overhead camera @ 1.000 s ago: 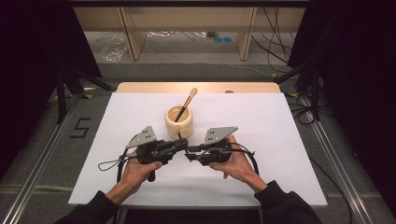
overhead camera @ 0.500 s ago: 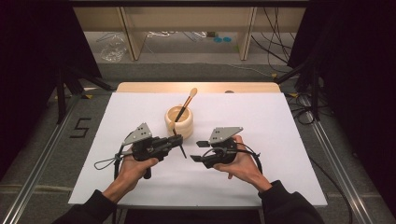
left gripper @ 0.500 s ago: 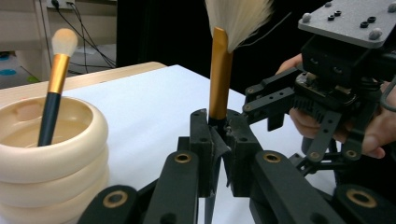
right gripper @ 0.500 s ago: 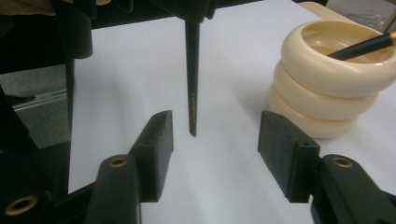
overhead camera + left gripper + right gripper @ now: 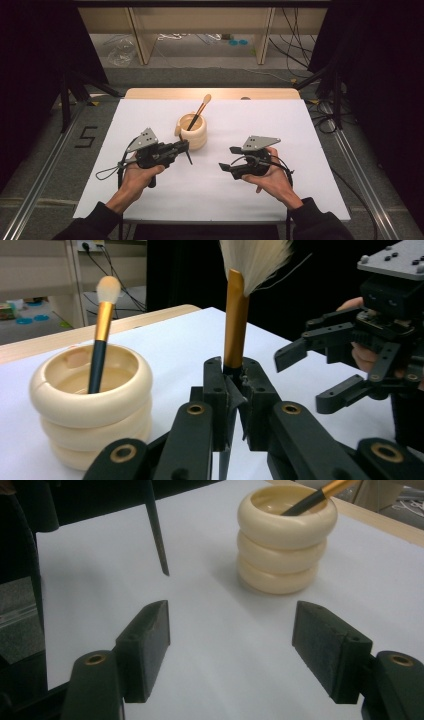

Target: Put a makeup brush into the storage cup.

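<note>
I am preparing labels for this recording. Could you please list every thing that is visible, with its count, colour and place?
holder: one, cream, ribbed, centre of the table.
brush in holder: one, dark handle, gold ferrule, pale tip, leaning right.
held brush: one, gold ferrule, white bristles, upright between the left fingers.
table: one, white top, wooden far edge.
left gripper: one, black, left of centre, shut on the held brush.
right gripper: one, black, right of centre, just been opening, nothing between its fingers.
</note>
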Motion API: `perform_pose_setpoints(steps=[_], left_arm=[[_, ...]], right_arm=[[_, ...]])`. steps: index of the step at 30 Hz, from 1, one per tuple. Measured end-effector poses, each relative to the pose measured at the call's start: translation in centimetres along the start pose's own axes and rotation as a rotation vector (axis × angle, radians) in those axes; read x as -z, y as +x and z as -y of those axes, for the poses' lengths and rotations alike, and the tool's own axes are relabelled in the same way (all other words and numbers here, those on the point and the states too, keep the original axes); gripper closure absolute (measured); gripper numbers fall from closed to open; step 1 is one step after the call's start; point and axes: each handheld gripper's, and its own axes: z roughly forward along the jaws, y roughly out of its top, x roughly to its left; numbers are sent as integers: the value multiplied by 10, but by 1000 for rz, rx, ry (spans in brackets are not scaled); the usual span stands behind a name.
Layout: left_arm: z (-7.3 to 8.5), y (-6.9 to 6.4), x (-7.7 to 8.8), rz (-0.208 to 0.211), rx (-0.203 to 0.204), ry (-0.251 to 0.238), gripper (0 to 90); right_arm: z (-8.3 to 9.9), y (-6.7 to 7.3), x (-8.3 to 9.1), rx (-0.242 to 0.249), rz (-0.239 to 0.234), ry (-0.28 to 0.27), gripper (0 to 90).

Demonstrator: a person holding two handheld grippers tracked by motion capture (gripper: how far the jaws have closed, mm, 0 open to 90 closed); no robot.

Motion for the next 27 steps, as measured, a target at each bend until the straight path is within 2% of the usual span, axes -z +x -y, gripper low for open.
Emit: perform_pose_setpoints(steps=[1,3,4,9,15,16,19,21,23,27], left_arm=[[0,1,1,-14,16,-1,833],[-2,3,1,-23,20,2,832],[-3,5,2,-31,5,9,833],[-8,13,4,-62,-4,9,833],[-17,24,10,-93,-2,-10,833],[-19,25,11,-106,11,-14,832],[-22,27,13,-105,5,-18,832],[-24,28,13,-108,21,-15,832],[-25,30,13,-108,5,-9,832],[-25,30,10,-107,11,2,832]], right_arm=[[2,0,2,-7,6,1,310],[6,1,4,-12,17,12,288],[8,1,5,-13,20,19,287],[14,2,10,-12,39,29,261],[19,2,16,-28,63,9,238],[20,1,17,-34,66,5,238],[23,1,20,-39,80,-14,235],[25,2,21,-41,80,-15,234],[27,4,22,-42,84,-14,229],[31,6,25,-55,84,-6,226]])
